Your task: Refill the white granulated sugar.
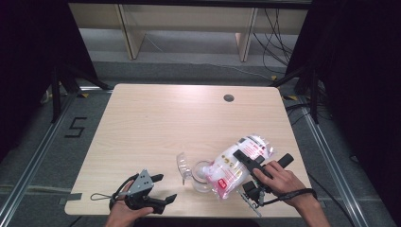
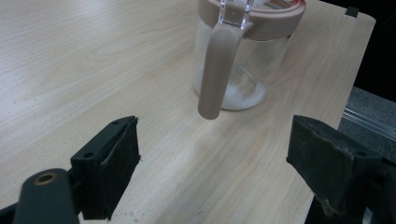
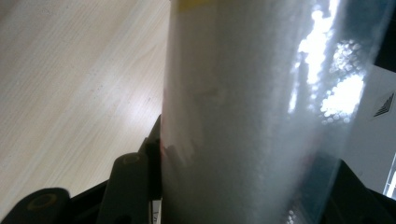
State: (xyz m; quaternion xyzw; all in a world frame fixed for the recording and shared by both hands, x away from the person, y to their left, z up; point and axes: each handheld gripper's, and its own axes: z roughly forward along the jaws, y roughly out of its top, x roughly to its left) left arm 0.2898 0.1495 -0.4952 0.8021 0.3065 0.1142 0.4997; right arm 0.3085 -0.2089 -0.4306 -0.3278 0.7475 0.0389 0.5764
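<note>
A clear bag of white grains [image 1: 236, 163] with red print lies tilted, its lower end over a clear jar [image 1: 202, 177] near the table's front edge. My right gripper [image 1: 261, 157] is shut on the bag, and in the right gripper view the bag [image 3: 252, 116] fills the space between its jaws [image 3: 243, 186]. The jar [image 2: 233, 70] has a pinkish-brown rim and handle [image 2: 217, 70] and a little white powder at the bottom. Its clear lid [image 1: 182, 165] stands flipped open to the left. My left gripper [image 1: 166, 187] is open and empty at the front left, pointing at the jar [image 2: 212, 158].
The light wooden table [image 1: 156, 123] has a round cable hole [image 1: 229, 98] at the back right. The jar stands close to the table's front edge. A floor mark shaped like a 5 [image 1: 75, 126] lies to the left, and wooden frames stand beyond the table.
</note>
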